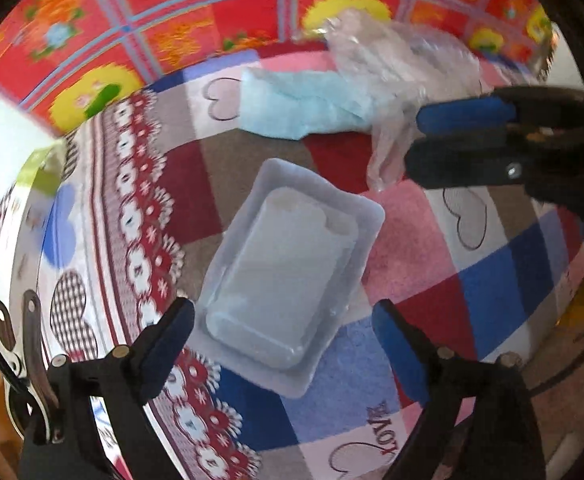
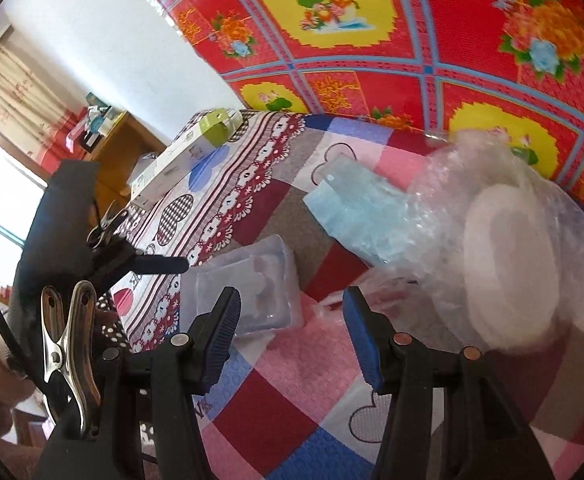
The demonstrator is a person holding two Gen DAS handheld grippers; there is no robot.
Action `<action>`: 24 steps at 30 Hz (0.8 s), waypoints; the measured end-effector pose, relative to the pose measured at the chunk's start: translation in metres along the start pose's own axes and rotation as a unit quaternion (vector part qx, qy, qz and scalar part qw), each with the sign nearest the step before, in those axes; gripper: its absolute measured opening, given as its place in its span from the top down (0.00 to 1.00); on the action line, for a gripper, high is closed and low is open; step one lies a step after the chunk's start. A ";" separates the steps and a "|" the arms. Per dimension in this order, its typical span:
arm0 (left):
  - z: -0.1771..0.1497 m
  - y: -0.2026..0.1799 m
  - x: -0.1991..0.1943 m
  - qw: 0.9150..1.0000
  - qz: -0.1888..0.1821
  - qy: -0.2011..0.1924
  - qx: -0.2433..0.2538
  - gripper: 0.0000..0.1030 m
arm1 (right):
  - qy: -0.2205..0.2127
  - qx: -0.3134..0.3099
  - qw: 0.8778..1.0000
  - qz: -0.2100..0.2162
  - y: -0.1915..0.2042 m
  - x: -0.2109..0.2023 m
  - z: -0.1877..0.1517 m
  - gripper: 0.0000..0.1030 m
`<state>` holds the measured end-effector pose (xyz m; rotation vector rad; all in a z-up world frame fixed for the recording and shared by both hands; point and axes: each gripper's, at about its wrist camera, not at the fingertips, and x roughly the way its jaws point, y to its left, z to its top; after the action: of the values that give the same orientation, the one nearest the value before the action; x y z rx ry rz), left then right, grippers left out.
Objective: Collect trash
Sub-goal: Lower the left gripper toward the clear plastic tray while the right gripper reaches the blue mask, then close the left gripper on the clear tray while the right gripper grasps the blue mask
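Plastic tray (image 1: pixel 288 276) lies between the gaping left tool (image 1: pixel 284 344).

Clear plastic tray (image 1: pixel 292 280) is lying right under the left gripper (image 1: pixel 284 344), open blanket (image 1: pixel 471 280) showing on both sides; bag (image 1: pixel 391 76) and blue cloth (image 1: pixel 303 108) are crowding ahead.

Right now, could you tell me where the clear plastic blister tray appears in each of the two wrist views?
Left wrist view: the clear plastic blister tray lies in the centre, flat on the patchwork blanket, just ahead of the left gripper.
Right wrist view: it sits left of centre, partly behind the near left finger.
Shared landmark: the light blue face mask lying beyond the tray.
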<state>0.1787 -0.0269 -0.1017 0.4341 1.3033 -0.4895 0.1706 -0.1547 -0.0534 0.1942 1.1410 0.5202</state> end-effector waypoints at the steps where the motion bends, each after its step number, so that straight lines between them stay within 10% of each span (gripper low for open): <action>1: 0.001 -0.001 0.002 1.000 0.004 0.004 0.011 0.09 | 0.000 0.004 1.000 -0.001 -0.003 -0.001 -0.001 0.46; 24: 0.044 -0.018 0.024 0.984 0.043 0.040 0.168 0.09 | -0.013 0.077 0.997 -0.005 -0.050 -0.016 -0.014 0.46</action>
<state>0.2083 -0.0692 -0.1161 0.7947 1.2763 -0.6282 0.1676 -0.2078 -0.0666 0.3278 1.1577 0.4201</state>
